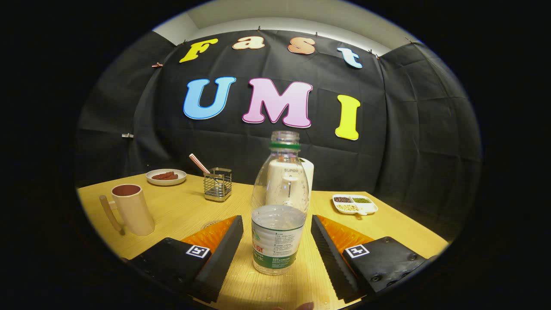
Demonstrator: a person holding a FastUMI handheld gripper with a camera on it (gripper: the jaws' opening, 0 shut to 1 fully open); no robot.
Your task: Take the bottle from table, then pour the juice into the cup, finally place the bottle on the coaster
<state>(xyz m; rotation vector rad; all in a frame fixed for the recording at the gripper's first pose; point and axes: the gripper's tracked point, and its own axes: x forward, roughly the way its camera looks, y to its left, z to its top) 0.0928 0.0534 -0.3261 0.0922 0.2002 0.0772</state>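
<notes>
Your gripper [275, 254] sits spread wide, its two ridged fingers flanking the uncapped, partly filled bottle [280, 206] that stands upright on the wooden table [181, 211], touching neither side. You seem to be at the first step: close both fingers on the bottle, then carry it to the cup [132, 209] ahead, off the left finger.
</notes>
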